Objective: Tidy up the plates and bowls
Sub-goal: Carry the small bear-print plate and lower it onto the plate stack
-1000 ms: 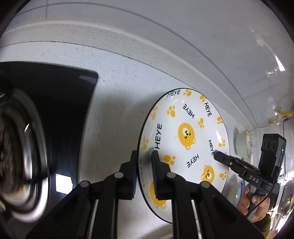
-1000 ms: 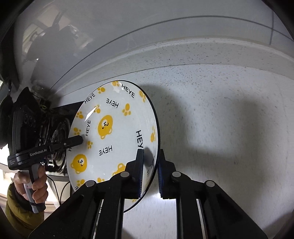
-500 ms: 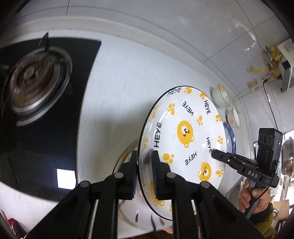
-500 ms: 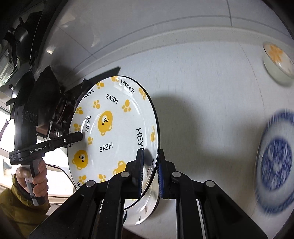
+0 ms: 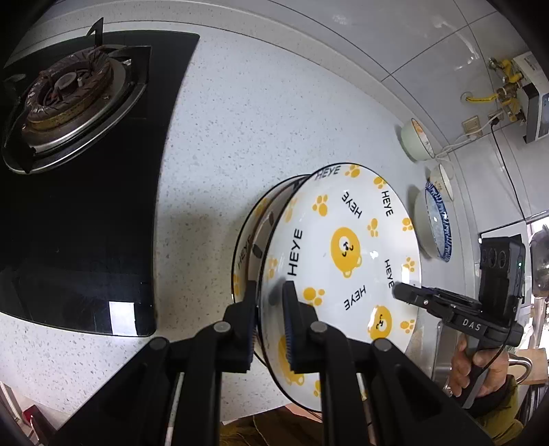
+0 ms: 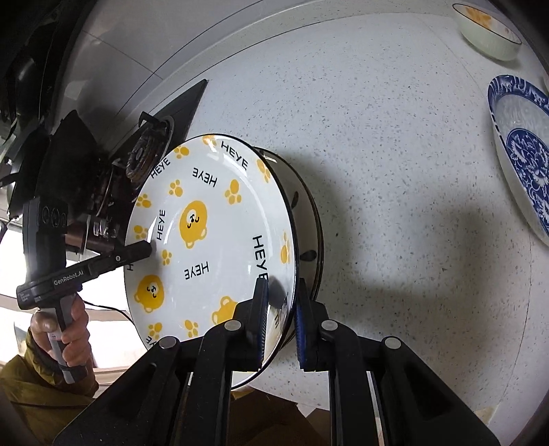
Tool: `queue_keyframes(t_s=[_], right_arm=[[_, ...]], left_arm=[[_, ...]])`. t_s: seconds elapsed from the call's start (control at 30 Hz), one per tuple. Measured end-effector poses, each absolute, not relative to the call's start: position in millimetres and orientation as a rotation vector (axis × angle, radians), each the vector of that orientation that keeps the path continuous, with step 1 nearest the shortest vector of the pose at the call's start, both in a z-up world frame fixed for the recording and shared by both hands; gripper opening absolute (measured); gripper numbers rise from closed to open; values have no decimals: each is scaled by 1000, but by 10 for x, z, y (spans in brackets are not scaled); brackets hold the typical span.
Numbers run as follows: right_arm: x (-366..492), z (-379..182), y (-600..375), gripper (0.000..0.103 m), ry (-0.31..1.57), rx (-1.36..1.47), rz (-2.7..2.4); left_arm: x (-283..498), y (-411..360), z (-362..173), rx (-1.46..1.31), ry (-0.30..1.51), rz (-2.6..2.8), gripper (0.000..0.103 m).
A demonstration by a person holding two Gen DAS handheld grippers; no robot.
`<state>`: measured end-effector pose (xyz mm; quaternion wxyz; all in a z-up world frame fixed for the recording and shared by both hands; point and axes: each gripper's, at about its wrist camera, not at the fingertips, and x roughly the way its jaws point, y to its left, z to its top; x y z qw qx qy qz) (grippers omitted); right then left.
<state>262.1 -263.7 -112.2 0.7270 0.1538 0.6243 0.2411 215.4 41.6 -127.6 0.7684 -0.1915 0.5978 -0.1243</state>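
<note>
Both grippers, left (image 5: pixel 269 320) and right (image 6: pixel 279 319), pinch the bear plate (image 5: pixel 346 254) by its rim, above another plate (image 5: pixel 254 233). The blue dish (image 6: pixel 521 151) looks empty.

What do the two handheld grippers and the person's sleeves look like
Both grippers are matte black with angular linkage arms, round silver pivot pins and ribbed blue pads. The right gripper reads DAS, with a thin black cable; the left gripper reads GenRobot.AI. Each carries a boxy black camera block. The sleeves are mustard-olive.

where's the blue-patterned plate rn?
The blue-patterned plate lies on the speckled counter at the right edge of the right wrist view, just below the small bear bowl, apart from the held plate.
</note>
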Motion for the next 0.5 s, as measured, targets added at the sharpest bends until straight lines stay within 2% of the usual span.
queue_keyframes(t_s=[0.43, 0.5], right_arm=[[2621, -1104, -2505, 16, 1390, 298, 549], [2618, -1078, -2527, 19, 1381, 287, 545]], left_arm=[[2039, 325, -948, -260, 1155, -179, 12], [1998, 320, -899, -243, 1141, -177, 12]])
